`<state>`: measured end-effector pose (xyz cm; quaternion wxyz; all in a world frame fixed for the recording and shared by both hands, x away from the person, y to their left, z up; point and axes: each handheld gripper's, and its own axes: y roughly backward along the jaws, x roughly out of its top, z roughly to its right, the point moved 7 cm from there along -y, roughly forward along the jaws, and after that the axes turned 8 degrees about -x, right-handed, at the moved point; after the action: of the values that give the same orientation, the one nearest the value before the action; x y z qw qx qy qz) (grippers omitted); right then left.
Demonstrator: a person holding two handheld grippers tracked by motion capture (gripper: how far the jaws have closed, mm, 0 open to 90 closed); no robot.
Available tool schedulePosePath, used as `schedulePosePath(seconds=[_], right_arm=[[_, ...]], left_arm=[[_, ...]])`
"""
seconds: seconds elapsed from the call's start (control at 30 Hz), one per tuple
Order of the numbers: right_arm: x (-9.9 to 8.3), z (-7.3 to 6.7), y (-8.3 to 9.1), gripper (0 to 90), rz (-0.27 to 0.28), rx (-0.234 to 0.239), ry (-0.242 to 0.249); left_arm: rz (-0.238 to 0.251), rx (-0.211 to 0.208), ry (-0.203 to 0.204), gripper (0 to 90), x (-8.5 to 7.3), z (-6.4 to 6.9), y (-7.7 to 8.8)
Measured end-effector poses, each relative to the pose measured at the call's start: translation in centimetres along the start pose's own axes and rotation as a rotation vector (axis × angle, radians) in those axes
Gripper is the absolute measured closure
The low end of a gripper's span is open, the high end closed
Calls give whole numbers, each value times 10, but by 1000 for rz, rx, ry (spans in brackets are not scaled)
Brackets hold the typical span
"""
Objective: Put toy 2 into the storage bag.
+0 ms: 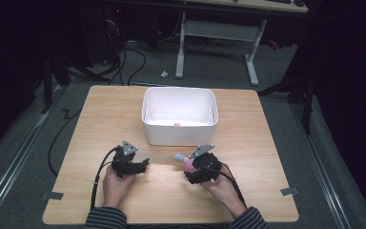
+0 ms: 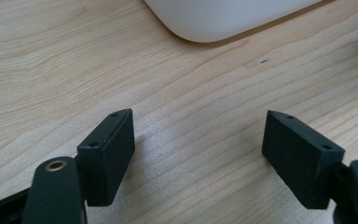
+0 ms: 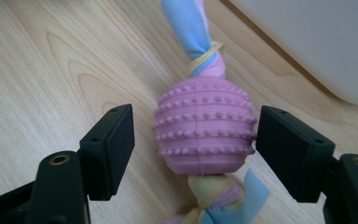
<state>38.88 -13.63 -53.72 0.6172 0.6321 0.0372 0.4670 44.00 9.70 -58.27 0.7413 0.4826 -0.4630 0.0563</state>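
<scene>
1. Nearest, at the right gripper (image 3: 196, 133): jaws apart and bracketing a pink ball toy (image 3: 204, 126) on the table (image 3: 51, 70). Clear gap on one side, the other pad at or just beside the ribs; not clamped.
2. Step in hand, as judged: either taking up or setting down the toy, in front of the bin's near wall. No telling which from this moment alone.
3. Next move, if a pickup: close squarely on the widest band of the ball, lift straight, carry over the near rim, release inside.
4. Toy itself: rubbery-looking, barrel-shaped, ringed with ridges and small studs, so likely a good grip. Soft fabric strip (image 3: 186, 23) in blue and pink threaded through it, cinched by a yellow band (image 3: 205, 53), knotted at the near end. Loose tails apt to drag or snag on the rim.
5. Beside it, the left gripper (image 2: 198, 140): jaws wide, nothing between them, resting low over bare wood.
6. Table: pale wood grain, smooth, matte.
7. Farther off, the white bin (image 1: 178, 129): plastic, rounded corners, open top, a small pink item (image 1: 176, 125) on its floor.
</scene>
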Motion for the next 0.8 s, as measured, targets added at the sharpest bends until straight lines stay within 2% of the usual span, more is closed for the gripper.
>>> schedulePosePath(seconds=[0.27, 0.63, 0.8], right_arm=[[4, 5, -11, 281, -50, -36, 20], [4, 10, -20, 315, -82, -58, 36], [3, 11, -21, 324, -95, -59, 29]], left_arm=[[-1, 0, 0, 256, 0, 0, 0], [1, -1, 1, 256, 0, 0, 0], [1, -1, 1, 257, 0, 0, 0]])
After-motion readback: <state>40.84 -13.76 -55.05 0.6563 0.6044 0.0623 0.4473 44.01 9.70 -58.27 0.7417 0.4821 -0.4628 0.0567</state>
